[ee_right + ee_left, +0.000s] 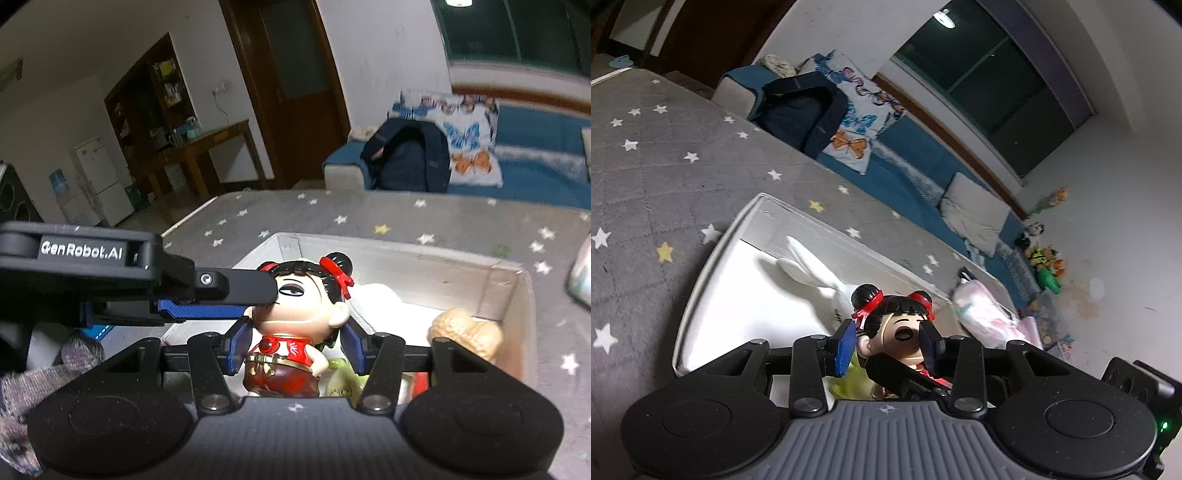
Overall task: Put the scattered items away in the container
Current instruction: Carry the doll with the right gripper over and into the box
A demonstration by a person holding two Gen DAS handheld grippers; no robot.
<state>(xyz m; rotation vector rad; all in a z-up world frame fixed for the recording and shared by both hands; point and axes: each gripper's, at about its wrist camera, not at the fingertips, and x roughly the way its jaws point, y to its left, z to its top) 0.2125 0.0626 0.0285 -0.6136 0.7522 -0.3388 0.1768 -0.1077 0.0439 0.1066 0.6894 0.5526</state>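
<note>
I have both my left gripper (886,343) and my right gripper (295,341) squeezed tight on the doll (295,321), its head and body between the fingers, so it hangs steady above the white box (517,291).

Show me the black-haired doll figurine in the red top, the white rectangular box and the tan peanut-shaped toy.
Doll figurine (295,314): right wrist view, on its face.
White box (406,269): right wrist view, on the far inner wall.
Peanut-shaped toy (465,328): right wrist view, on its upper shell.
</note>
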